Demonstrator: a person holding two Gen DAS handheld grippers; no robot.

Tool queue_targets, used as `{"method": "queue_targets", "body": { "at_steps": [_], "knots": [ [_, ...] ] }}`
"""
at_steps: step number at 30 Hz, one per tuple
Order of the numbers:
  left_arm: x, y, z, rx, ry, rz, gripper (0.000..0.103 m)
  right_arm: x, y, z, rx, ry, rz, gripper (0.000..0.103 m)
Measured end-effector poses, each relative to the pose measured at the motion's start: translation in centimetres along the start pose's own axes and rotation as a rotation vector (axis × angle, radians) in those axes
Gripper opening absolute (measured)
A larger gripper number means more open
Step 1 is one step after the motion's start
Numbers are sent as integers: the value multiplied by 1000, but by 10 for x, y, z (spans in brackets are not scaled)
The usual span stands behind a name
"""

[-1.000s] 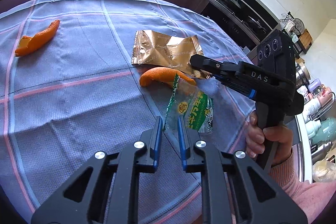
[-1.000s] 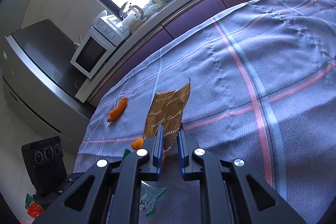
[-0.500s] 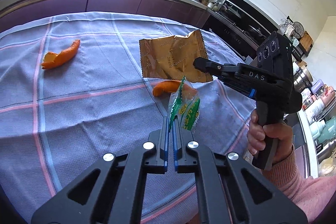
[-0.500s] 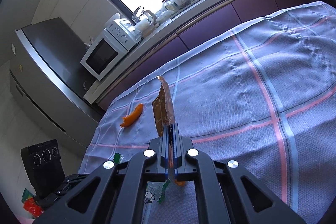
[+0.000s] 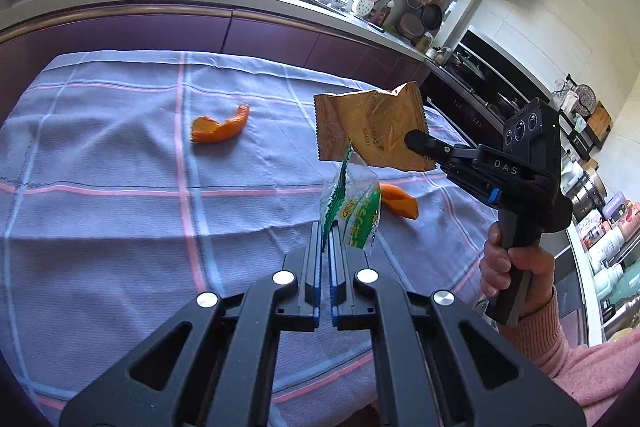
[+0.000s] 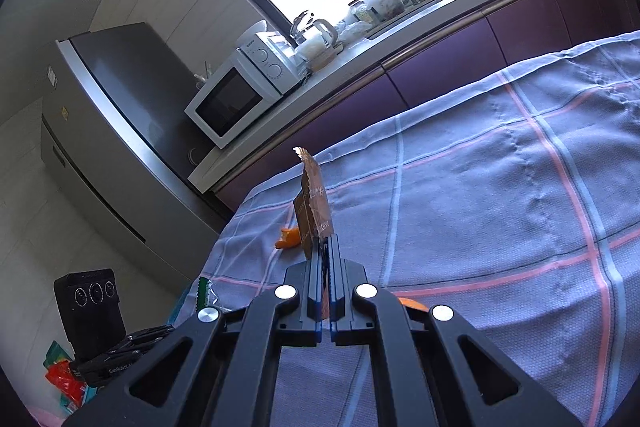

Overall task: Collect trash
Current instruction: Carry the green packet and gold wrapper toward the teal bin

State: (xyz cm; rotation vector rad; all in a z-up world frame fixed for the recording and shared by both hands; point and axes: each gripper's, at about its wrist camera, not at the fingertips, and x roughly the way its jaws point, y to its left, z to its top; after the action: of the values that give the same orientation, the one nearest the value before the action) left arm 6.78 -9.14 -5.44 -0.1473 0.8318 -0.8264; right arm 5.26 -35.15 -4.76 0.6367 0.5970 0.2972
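Both pieces of wrapper trash are off the table and in the grippers, so the pick-up part of the job is about half done. The left gripper [image 5: 325, 239] is clamped tight on the clear and green wrapper [image 5: 352, 207], which stands up from between its fingers, clear of the checked tablecloth [image 5: 100, 187]. The right gripper [image 6: 325, 247] is likewise closed all the way on the gold wrapper [image 6: 314, 203], pinching it by its lower edge so that it sticks up edge-on in the right wrist view; from the left wrist view the same gold wrapper [image 5: 372, 127] hangs flat in the air above the cloth, held at its right side.

What is left on the table, as far as the views show, is orange peel. One curled piece of peel [image 5: 220, 127] lies alone towards the far side of the cloth, well apart from both grippers. A second piece of peel [image 5: 398, 203] lies near the right edge of the cloth, just behind the clear wrapper.

No bin or bag shows in either view, so where the wrappers are to go cannot be told. My judgement is that both wrappers need dropping off first, since both grippers are full, and the two peels come after that
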Motion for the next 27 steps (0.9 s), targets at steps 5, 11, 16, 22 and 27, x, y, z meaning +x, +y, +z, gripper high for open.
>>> {"method": "queue_targets", "body": {
  "at_steps": [5,11,16,22,27],
  "knots": [
    [-25,19,-2,-37,-39,41,3,15,15,-3,-15,27,41,2],
    [-50,39,-7,-78,-71,86,3,35,37,-7,-33,62,97,2],
    [-70,54,-10,-117,-102,123,3,53,52,-10,-50,99,136,2],
    [-95,68,-16,-146,-137,167,3,75,73,-16,-66,143,180,2],
    [-112,78,-21,-177,-159,198,3,94,91,-21,-88,179,216,2]
  ]
}}
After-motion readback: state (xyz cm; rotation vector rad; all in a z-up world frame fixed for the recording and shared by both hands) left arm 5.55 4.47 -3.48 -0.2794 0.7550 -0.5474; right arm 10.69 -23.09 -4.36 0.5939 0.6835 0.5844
